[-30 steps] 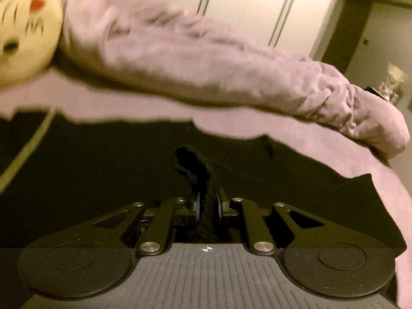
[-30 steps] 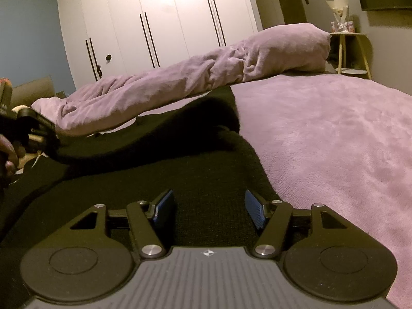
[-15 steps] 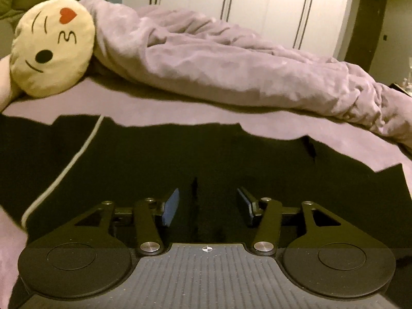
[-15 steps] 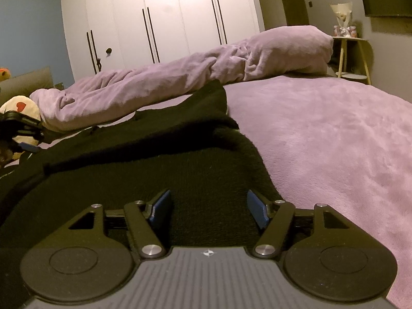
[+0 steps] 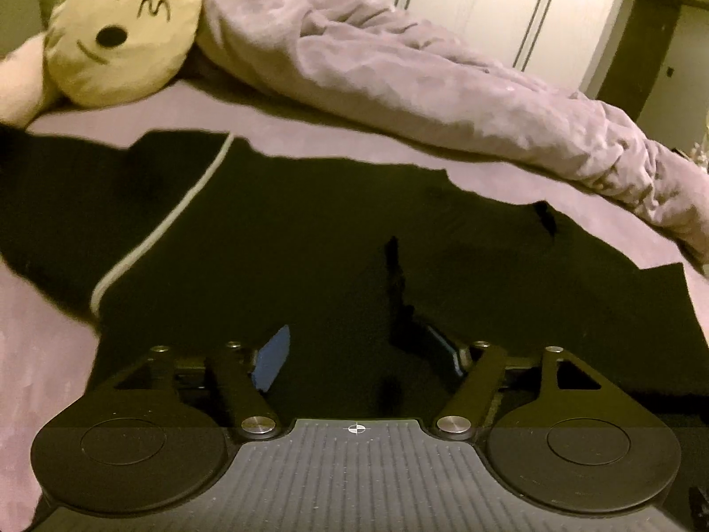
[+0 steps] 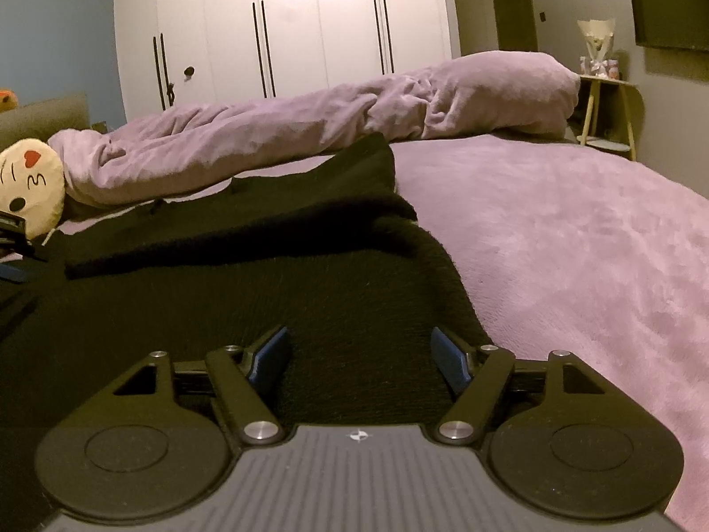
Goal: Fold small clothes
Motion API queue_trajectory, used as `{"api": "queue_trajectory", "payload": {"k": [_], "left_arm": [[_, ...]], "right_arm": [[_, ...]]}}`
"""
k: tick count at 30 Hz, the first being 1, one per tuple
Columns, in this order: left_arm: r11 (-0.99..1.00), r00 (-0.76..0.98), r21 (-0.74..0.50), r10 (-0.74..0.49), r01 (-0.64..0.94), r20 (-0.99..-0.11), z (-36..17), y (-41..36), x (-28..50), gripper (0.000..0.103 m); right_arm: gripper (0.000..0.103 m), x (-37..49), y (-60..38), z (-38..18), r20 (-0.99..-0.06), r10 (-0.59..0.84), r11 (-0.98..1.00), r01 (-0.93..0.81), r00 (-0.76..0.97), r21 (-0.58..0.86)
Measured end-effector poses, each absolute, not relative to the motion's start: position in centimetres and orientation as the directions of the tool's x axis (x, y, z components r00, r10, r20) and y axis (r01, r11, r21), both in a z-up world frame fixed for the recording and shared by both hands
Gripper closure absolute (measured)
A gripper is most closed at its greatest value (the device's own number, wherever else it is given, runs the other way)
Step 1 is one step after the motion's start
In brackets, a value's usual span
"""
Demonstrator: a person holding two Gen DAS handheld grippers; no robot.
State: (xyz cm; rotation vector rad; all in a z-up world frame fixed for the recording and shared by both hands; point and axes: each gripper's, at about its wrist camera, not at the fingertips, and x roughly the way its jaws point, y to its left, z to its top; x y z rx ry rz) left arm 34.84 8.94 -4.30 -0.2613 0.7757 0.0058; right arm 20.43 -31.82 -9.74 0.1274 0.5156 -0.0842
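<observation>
Black garment [image 5: 274, 239] lies spread on the purple bed [image 6: 576, 244], long axis across both views. Left gripper [image 5: 359, 354] and right gripper [image 6: 359, 354] hover over it, jaws apart, empty. Right-hand folded edge [image 6: 310, 221] sits nearer the right gripper.

Open purple bed [image 6: 576, 239] is seen to the right of the black garment [image 6: 266, 275], and a gripper could be passed there unhindered as far as the side table [image 6: 609, 111]. The far edge is barred by the rolled purple duvet [image 5: 443, 93], which is laid across the whole width. At the far left corner the way is blocked by the yellow face cushion [image 5: 124, 31], pressed against the duvet. Between duvet and garment a narrow strip of bed is left bare. A raised fold of the garment [image 6: 354, 168] stands in the right view, possibly propped on the duvet.
</observation>
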Motion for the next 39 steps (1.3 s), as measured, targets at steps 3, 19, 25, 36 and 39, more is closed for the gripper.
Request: {"api": "queue_trajectory", "payload": {"k": [3,19,25,36,39], "left_arm": [[0.966,0.708,-0.245,-0.119,-0.078,-0.696,-4.6,9.5,33.9,0.022],[0.964,0.711,-0.264,-0.168,-0.025,-0.682,-4.8,13.4,26.7,0.011],[0.961,0.700,-0.273,-0.169,-0.037,-0.693,-5.6,13.9,25.3,0.011],[0.956,0.708,-0.293,-0.190,-0.025,-0.680,-5.1,13.4,24.4,0.009],[0.940,0.722,-0.340,-0.224,-0.016,-0.655,-4.3,12.8,25.8,0.009]], "right_arm": [[0.028,20.7,-31.2,-9.8,-0.504,-0.068,0.992,0.113,0.861,0.060],[0.026,23.5,-29.9,-6.5,-0.564,-0.068,0.988,0.133,0.823,0.076],[0.056,28.1,-28.1,-5.0,-0.565,-0.032,0.992,0.094,0.824,0.081],[0.095,35.1,-21.4,-8.0,-0.646,-0.019,0.999,-0.018,0.763,-0.051],[0.095,34.9,-20.7,-7.6,-0.644,0.054,0.998,-0.062,0.763,0.011]]}}
